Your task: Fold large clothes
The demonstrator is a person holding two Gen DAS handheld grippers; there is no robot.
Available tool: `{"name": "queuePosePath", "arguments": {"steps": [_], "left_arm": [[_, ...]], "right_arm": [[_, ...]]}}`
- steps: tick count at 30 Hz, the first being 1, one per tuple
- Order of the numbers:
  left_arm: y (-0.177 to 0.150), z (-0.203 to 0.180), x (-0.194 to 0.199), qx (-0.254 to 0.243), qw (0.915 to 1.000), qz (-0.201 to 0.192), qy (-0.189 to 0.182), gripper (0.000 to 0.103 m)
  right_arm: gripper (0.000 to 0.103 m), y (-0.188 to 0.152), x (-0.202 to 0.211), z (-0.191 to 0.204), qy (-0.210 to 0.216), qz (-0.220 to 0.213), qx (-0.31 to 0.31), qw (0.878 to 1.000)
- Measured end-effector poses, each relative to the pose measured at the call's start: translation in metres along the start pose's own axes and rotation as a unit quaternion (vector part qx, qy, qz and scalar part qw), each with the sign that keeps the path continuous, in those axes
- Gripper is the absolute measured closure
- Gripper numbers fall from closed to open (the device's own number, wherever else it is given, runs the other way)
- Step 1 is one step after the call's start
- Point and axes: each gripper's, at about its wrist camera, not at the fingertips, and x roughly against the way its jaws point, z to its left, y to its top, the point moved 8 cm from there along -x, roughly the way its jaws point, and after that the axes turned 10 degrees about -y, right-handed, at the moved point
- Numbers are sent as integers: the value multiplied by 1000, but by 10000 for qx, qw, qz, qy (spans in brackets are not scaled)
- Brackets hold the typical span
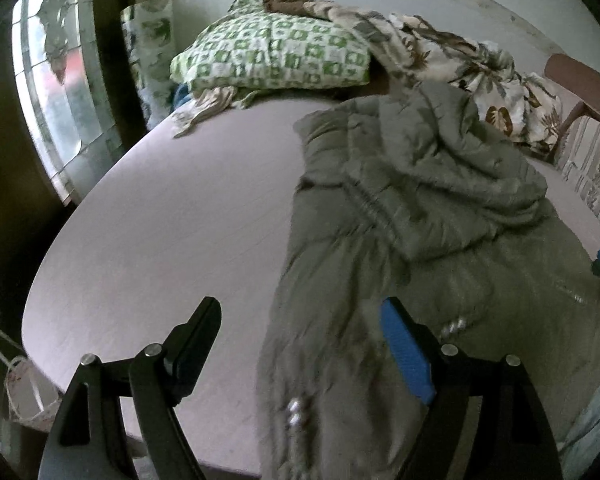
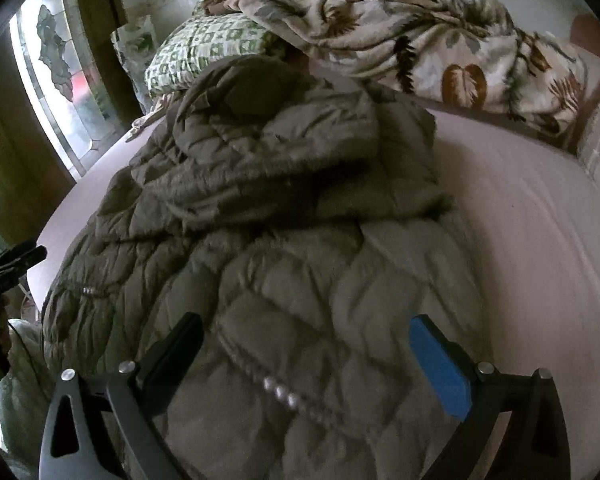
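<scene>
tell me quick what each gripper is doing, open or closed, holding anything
Left gripper: open, holding nothing, above the near edge of the grey quilted jacket.
Right gripper: open, holding nothing, over the jacket.

Both wrist views face, closely, one jacket (image 1: 440,216)

One quilted jacket (image 2: 284,280), one green-patterned pillow (image 1: 272,56), one leaf-print blanket (image 2: 440,40), one bed (image 1: 172,216).
</scene>
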Motion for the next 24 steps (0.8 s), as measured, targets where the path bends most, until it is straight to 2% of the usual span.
{"name": "queuePosePath", "arguments": {"steps": [5, 9, 17, 24], "left_arm": [[-32, 10, 7, 277, 9988, 315, -268, 20], [-53, 13, 10, 376, 9973, 528, -341, 20], [-77, 6, 0, 309, 9955, 791, -431, 20], [-88, 6, -2, 437, 9943, 815, -539, 20]], "right_arm": [[0, -28, 7, -7, -246, 94, 186, 9995], [0, -45, 12, -8, -257, 226, 260, 9991], [0, -67, 27, -23, -335, 275, -40, 9991], [0, -87, 36, -45, -441, 403, -381, 9975]]}}
